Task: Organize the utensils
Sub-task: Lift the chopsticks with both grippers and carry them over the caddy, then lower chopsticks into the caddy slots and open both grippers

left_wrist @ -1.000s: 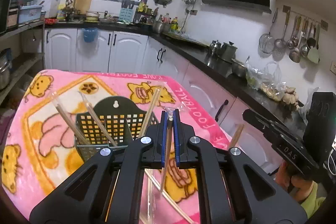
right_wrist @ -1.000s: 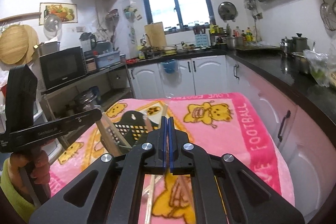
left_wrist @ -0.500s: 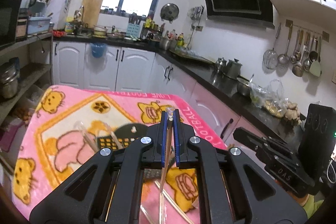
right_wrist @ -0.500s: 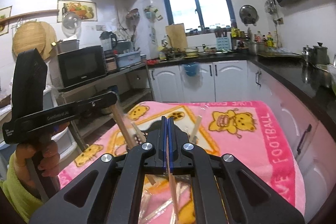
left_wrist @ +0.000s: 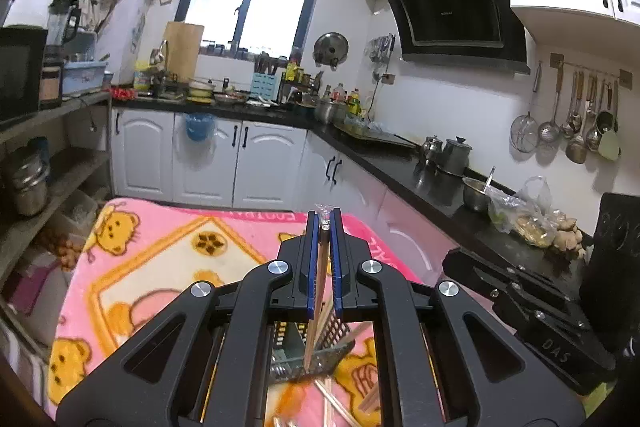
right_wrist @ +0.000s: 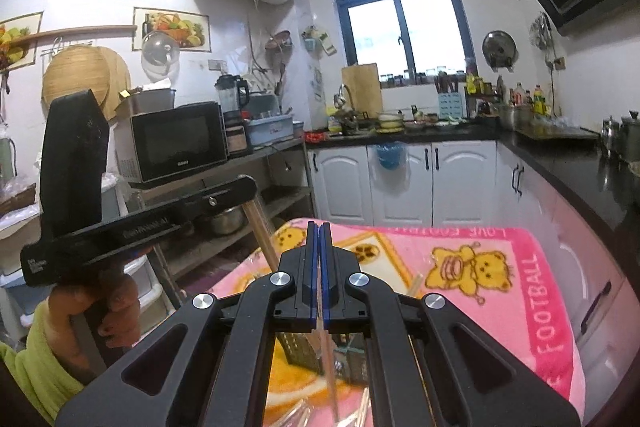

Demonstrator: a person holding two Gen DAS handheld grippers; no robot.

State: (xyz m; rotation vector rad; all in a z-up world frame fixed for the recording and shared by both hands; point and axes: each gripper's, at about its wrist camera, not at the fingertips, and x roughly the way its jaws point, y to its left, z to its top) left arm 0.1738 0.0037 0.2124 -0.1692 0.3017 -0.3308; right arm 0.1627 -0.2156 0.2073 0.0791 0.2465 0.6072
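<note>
- Left hand-held gripper point(left_wrist: 324, 223): its blue-lined fingers point(left_wrist: 311, 267) are clamped on a wooden chopstick point(left_wrist: 316, 307) in a clear wrapper, which hangs down from the tips toward 6 o'clock.
- Right hand-held gripper point(right_wrist: 319, 227): pads pressed together with only a hairline gap; a thin clear sleeve point(right_wrist: 330, 379) trails below them, but whether it is pinched cannot be told.
- Under the left hand-held gripper, at 6 o'clock, sits a dark perforated utensil basket point(left_wrist: 320, 351); the held chopstick's lower end reaches down into it. What else is inside is too hidden to tell.
- Loose chopsticks point(left_wrist: 340, 405) lie on the blanket just beside the basket, at 5 o'clock.
- Readable writing: "LOVE FOOTBALL" along the border of the pink bear blanket point(right_wrist: 540, 287) covering the bench; "DAS" on the other gripper's body at 4 o'clock in the left view.
- Far off, at 12 o'clock, a window point(left_wrist: 256, 7) stands above the cluttered kitchen counter point(left_wrist: 224, 105).
</note>
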